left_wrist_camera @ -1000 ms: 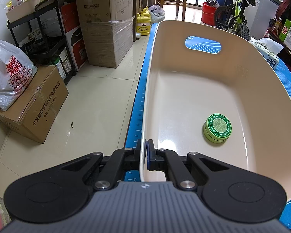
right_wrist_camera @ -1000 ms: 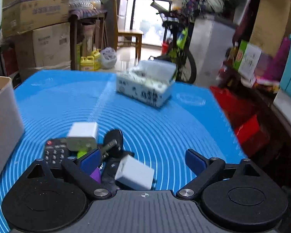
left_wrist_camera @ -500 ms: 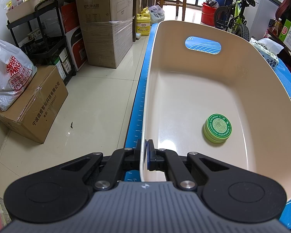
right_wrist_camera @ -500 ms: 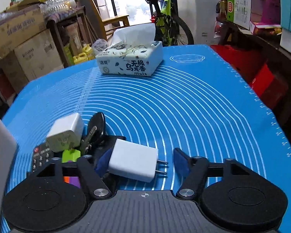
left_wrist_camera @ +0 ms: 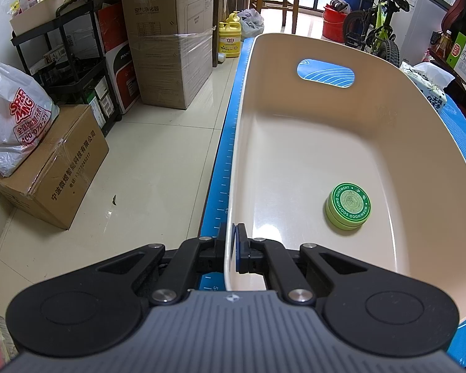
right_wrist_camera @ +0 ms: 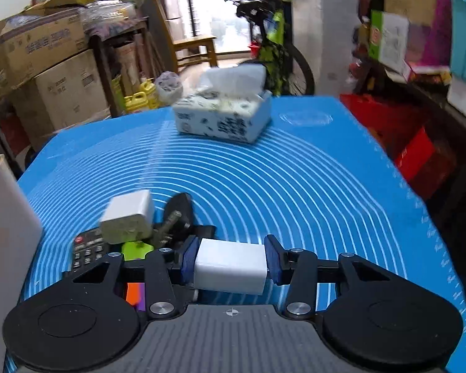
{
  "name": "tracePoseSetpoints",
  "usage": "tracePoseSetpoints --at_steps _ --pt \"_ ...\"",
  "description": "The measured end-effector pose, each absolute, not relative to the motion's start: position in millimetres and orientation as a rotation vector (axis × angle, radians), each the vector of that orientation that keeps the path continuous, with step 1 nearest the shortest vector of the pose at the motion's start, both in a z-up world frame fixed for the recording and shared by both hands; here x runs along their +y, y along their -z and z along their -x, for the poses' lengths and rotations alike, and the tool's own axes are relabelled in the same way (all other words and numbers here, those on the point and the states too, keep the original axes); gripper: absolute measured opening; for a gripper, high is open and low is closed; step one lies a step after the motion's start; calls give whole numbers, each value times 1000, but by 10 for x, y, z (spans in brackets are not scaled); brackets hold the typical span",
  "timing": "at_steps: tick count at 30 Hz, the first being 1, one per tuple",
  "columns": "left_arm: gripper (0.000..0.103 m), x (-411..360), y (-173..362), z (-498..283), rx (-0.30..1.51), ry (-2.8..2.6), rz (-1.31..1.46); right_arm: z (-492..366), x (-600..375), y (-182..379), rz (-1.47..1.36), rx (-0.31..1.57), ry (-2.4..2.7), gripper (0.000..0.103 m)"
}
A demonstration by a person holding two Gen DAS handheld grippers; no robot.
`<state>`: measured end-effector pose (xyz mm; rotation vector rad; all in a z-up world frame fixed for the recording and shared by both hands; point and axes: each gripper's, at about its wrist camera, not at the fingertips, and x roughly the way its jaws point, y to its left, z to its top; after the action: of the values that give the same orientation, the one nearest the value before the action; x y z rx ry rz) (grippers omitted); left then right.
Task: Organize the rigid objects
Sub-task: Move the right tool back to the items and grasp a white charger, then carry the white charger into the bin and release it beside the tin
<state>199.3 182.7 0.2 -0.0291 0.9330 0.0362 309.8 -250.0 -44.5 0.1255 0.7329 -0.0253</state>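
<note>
My left gripper [left_wrist_camera: 231,248] is shut on the near rim of a cream plastic bin [left_wrist_camera: 295,155]. A green round ointment tin [left_wrist_camera: 348,205] lies inside the bin. My right gripper [right_wrist_camera: 231,259] is shut on a white charger block [right_wrist_camera: 230,265] and holds it just above the blue mat [right_wrist_camera: 279,180]. On the mat to its left lie a second white charger [right_wrist_camera: 129,217], a black key [right_wrist_camera: 177,214], a black remote [right_wrist_camera: 87,248], a green piece [right_wrist_camera: 136,250] and an orange and purple piece [right_wrist_camera: 135,292]. The bin's wall [right_wrist_camera: 3,233] shows at the left edge.
A tissue box [right_wrist_camera: 223,115] stands at the far side of the mat. Cardboard boxes [left_wrist_camera: 167,40], a black shelf [left_wrist_camera: 68,71] and a plastic bag [left_wrist_camera: 12,118] stand on the floor left of the table. A bicycle [left_wrist_camera: 379,28] stands behind.
My right gripper has closed on the white charger block and lifted it slightly. The view tilted up. My left gripper and the bin have not moved.
</note>
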Motion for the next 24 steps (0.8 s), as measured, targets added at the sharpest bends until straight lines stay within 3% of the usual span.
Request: tracePoseSetpoints --at_steps 17,24 --pt "4 1834 -2 -1991 932 -35 30 -2626 -1441 -668 16 479 -259 51" --pt "4 1835 -2 -1992 932 -34 31 -2534 -666 -771 117 446 -421 51"
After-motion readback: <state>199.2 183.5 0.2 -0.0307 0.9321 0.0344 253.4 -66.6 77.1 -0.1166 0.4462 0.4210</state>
